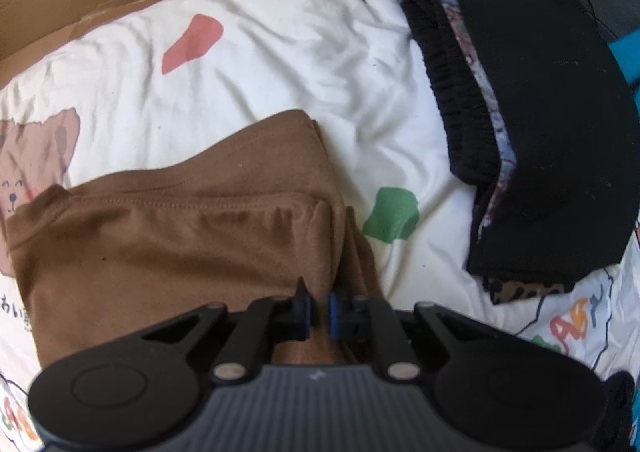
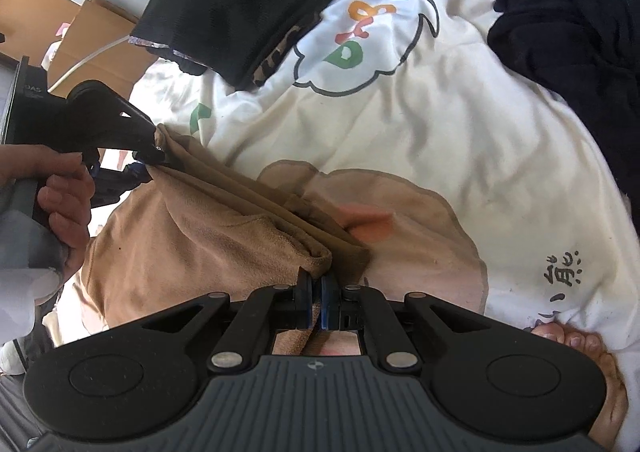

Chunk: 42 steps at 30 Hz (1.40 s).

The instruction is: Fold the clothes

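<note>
The right gripper [image 2: 317, 292] is clenched on one corner of the brown garment [image 2: 192, 236], and the left gripper [image 1: 318, 312] pinches the other, on the white printed bedsheet [image 1: 280, 44]. It looks mid-fold; next, both corners should travel together across the cloth, clear of the folded black pile [image 1: 540, 112].
</note>
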### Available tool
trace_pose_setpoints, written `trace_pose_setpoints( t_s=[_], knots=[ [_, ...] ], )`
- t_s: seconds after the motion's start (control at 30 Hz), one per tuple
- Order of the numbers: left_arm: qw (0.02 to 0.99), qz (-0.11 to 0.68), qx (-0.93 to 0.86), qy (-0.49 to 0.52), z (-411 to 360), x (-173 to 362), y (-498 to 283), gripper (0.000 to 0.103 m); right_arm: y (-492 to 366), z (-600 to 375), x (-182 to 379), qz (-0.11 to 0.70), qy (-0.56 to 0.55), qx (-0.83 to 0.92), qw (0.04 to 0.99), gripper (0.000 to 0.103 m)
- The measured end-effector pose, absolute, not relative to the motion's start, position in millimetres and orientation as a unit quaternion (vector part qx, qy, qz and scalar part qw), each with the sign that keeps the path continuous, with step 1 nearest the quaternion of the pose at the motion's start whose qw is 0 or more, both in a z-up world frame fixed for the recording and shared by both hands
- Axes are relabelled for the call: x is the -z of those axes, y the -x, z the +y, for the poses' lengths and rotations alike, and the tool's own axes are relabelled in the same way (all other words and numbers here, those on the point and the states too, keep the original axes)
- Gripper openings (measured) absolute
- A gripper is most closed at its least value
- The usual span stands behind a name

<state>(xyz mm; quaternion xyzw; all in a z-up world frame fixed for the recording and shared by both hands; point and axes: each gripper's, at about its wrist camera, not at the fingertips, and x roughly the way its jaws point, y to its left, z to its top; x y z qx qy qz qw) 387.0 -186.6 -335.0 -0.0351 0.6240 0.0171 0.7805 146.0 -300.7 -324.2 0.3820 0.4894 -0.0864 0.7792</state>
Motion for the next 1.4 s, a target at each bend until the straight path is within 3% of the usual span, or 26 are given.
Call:
trace_pose_setpoints(
  t_s=[0.13, 0.2, 0.43, 0.6, 0.7, 0.83, 1.4],
  knots=[
    [0.787, 0.615, -0.008, 0.049, -184.4, 330.6, -386.9, 0.015, -145.2, -302.2, 326.9, 0.494, -0.381, 0.091, 0.776, 0.002],
    [0.796, 0.604, 0.012, 0.046, -183.6, 323.8, -384.6, 0.026, -144.2, -302.2, 326.6, 0.496, -0.379, 0.093, 0.775, 0.003],
    [0.822, 0.565, 0.038, 0.061, -165.4, 293.6, -376.7, 0.031, -139.1, -300.5, 312.5, 0.494, -0.357, 0.103, 0.786, 0.009],
    [0.825, 0.563, 0.028, 0.046, -152.1, 287.9, -369.4, 0.028, -134.6, -295.3, 293.1, 0.478, -0.318, 0.107, 0.812, 0.008],
    [0.826, 0.562, 0.034, 0.026, -151.2, 291.5, -362.0, 0.020, -133.7, -292.7, 281.0, 0.466, -0.295, 0.111, 0.826, 0.009],
    [0.827, 0.559, 0.048, 0.023, -151.8, 298.6, -354.2, 0.020, -138.9, -288.8, 270.8, 0.454, -0.276, 0.102, 0.841, 0.009],
    [0.822, 0.554, 0.111, -0.074, -183.6, 342.9, -379.3, 0.015, -157.4, -290.9, 324.6, 0.489, -0.307, 0.110, 0.809, 0.010]
  ],
)
